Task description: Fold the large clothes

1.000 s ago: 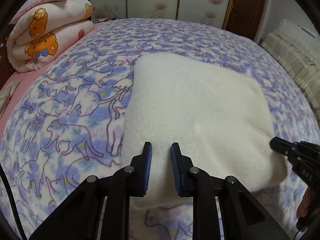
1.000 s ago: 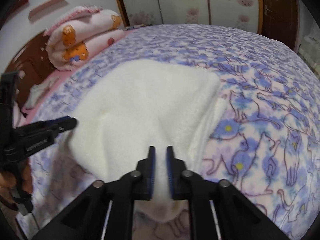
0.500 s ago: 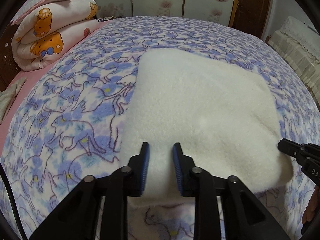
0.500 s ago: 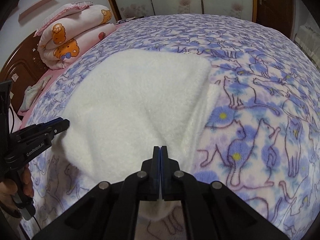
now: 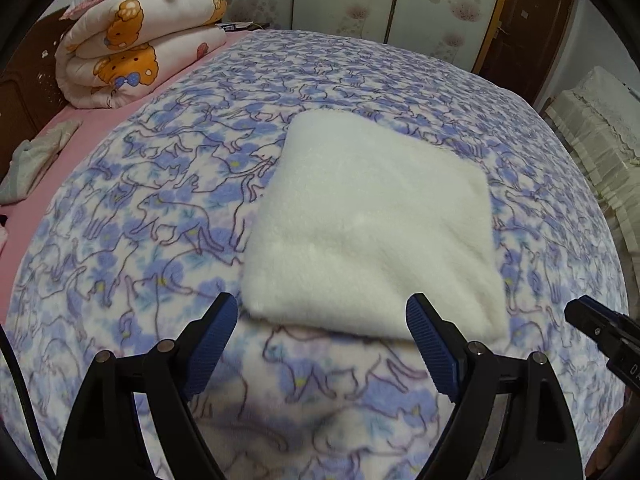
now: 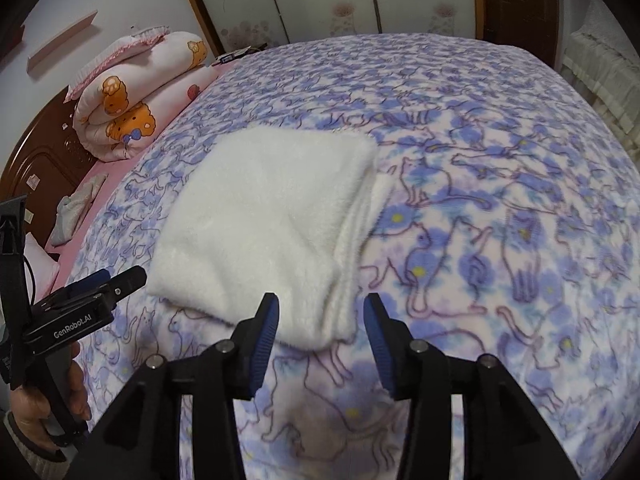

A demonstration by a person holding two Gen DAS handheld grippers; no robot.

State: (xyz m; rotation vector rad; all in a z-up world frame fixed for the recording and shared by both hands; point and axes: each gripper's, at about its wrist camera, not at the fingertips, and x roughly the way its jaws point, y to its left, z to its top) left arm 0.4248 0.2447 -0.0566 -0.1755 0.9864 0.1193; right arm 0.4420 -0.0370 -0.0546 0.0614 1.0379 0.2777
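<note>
A white fluffy garment (image 5: 372,232) lies folded into a thick square on the bed's blue cat-print blanket (image 5: 168,216). It also shows in the right wrist view (image 6: 264,220), with stacked layers along its right edge. My left gripper (image 5: 322,344) is open and empty, just short of the garment's near edge. My right gripper (image 6: 322,340) is open and empty at the garment's near right corner. Each gripper shows at the edge of the other's view: the right one (image 5: 600,332) and the left one (image 6: 100,284).
A rolled pink quilt with orange bears (image 5: 136,40) lies at the far left of the bed. A small grey cloth (image 5: 32,160) lies on the pink sheet beside it. Cream covered furniture (image 5: 600,136) stands to the right. Wardrobe doors and a brown door stand behind.
Both grippers have opened wide and drawn back from the garment toward the near edge of the bed. The right one was shut half a second ago. The garment stays folded.
</note>
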